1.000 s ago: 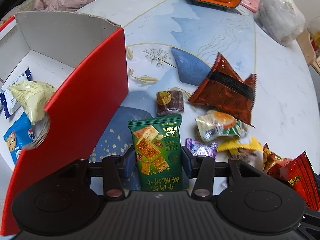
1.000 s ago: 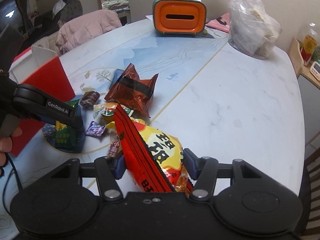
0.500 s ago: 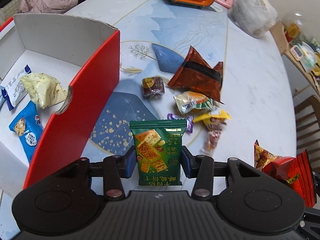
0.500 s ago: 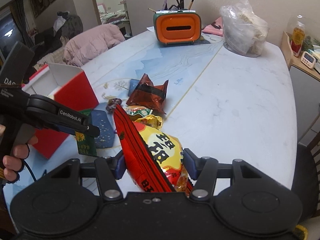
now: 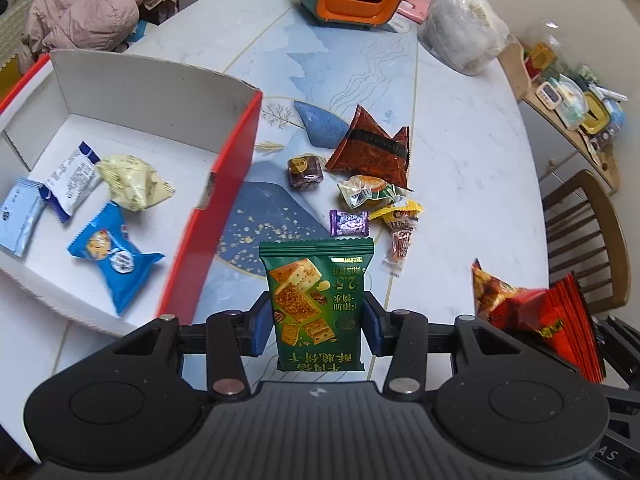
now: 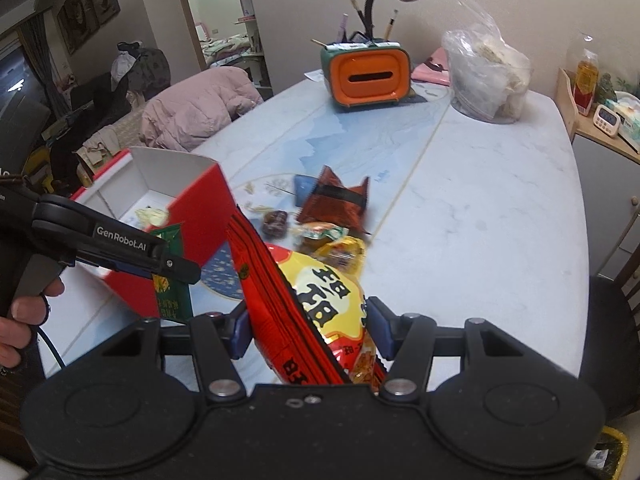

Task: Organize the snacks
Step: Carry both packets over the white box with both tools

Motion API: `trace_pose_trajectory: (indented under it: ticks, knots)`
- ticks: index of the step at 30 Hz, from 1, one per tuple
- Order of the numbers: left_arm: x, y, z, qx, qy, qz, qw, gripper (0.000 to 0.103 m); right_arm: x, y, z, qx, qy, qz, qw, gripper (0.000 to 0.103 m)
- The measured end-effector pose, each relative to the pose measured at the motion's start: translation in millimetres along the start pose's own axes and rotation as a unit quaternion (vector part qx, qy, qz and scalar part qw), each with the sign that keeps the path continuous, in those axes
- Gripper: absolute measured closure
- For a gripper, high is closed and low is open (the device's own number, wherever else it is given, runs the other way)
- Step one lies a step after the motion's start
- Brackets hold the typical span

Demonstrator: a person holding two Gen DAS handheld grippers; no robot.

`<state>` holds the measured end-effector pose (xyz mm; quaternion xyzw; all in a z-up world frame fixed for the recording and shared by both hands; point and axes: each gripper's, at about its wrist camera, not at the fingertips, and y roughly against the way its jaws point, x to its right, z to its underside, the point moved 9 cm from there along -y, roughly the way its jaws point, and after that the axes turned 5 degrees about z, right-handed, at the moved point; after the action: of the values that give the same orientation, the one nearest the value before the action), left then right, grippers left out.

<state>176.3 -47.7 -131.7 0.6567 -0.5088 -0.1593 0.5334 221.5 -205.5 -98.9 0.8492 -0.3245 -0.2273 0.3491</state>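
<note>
My left gripper (image 5: 318,326) is shut on a green cracker packet (image 5: 316,300), held in the air above the table and just right of the red box (image 5: 224,216). The box is white inside and holds several wrapped snacks, among them a blue packet (image 5: 114,258). My right gripper (image 6: 308,330) is shut on a red and yellow snack bag (image 6: 320,300), also lifted; that bag (image 5: 540,320) shows at the right of the left wrist view. The left gripper (image 6: 176,266) with the green packet (image 6: 170,280) appears at the left of the right wrist view, a hand (image 6: 24,312) on its handle.
Loose snacks lie on the marble table (image 5: 460,184): a brown triangular bag (image 5: 370,150), a dark wrapped cake (image 5: 305,170), a purple candy (image 5: 348,223), a yellow one (image 5: 400,220). At the far end stand an orange and green holder (image 6: 366,74) and a clear plastic bag (image 6: 486,74). A wooden chair (image 5: 584,236) stands at the right.
Both grippers have risen with their packets still gripped. The left wrist view now looks down into more of the red box, and the loose snacks appear farther below.
</note>
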Motion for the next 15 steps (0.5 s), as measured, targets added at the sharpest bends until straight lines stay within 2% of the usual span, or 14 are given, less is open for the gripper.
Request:
trace_pose_trajectory:
  ticks: [6, 15]
  knots:
    - [-23, 25, -1, -0.007, -0.009, 0.003, 0.9999, 0.058, -38, 6, -13, 0.013, 0.009, -0.006, 1.000, 0.047]
    - [-72, 63, -19, 0.007, -0.012, -0.001, 0.9999, 0.058, -97, -2, -35, 0.024, 0.028, -0.014, 0.999, 0.047]
